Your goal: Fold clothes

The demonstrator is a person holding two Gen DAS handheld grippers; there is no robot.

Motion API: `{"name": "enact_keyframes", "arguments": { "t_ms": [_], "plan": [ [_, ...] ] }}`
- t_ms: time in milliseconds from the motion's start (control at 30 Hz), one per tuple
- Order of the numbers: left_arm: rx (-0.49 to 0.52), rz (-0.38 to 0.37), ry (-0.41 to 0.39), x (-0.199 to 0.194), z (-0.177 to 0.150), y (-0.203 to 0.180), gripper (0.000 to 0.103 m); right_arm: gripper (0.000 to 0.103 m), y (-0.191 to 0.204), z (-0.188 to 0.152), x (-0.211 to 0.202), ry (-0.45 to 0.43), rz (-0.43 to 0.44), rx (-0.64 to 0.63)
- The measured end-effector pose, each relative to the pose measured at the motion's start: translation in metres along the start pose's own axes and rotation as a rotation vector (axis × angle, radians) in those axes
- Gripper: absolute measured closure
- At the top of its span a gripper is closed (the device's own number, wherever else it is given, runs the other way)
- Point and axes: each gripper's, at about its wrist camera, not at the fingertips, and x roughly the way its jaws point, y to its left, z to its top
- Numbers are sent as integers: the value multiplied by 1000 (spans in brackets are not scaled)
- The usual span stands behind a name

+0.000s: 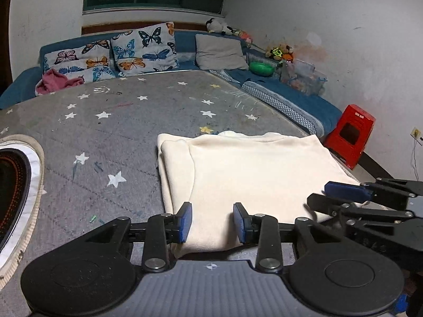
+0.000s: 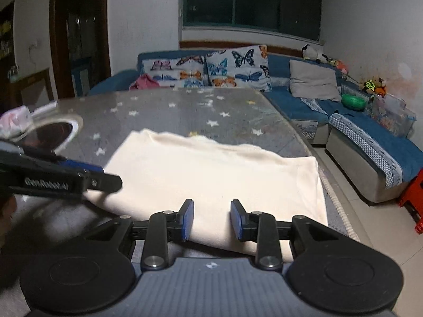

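A grey star-print table [image 1: 111,132] bears a folded cream garment [image 1: 253,174] and perhaps an induction hob [image 1: 13,185] at its left

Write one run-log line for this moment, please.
left hand-held gripper: open, near edge of cloth | right hand-held gripper: open, same edge | cloth: folded flat on table

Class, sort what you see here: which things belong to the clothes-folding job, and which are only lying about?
Part of the job:
cream folded garment
left hand-held gripper, open
right hand-held gripper, open

Lying about:
butterfly-print cushions
plain grey cushion
green plastic bowl
red plastic stool
crumpled pink cloth
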Motion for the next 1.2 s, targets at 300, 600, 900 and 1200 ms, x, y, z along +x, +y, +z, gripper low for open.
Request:
{"name": "enact_keyframes", "arguments": {
  "t_ms": [300, 600, 900, 1200],
  "plan": [
    [-31, 0, 1, -10, -3, 1, 53, 63, 5, -7, -8, -11, -22, -6],
    [-55, 62, 10, -32, -14, 7, 32, 39, 12, -7, -15, -16, -28, 0],
    [-61, 126, -25, -60, -25, 16, 18, 22, 31, -4, -22, -38, -28, -20],
    [-68, 182, -54, -79, -39, 22, 6, 7, 45, -8, -28, -48, -40, -2]
  ]
}}
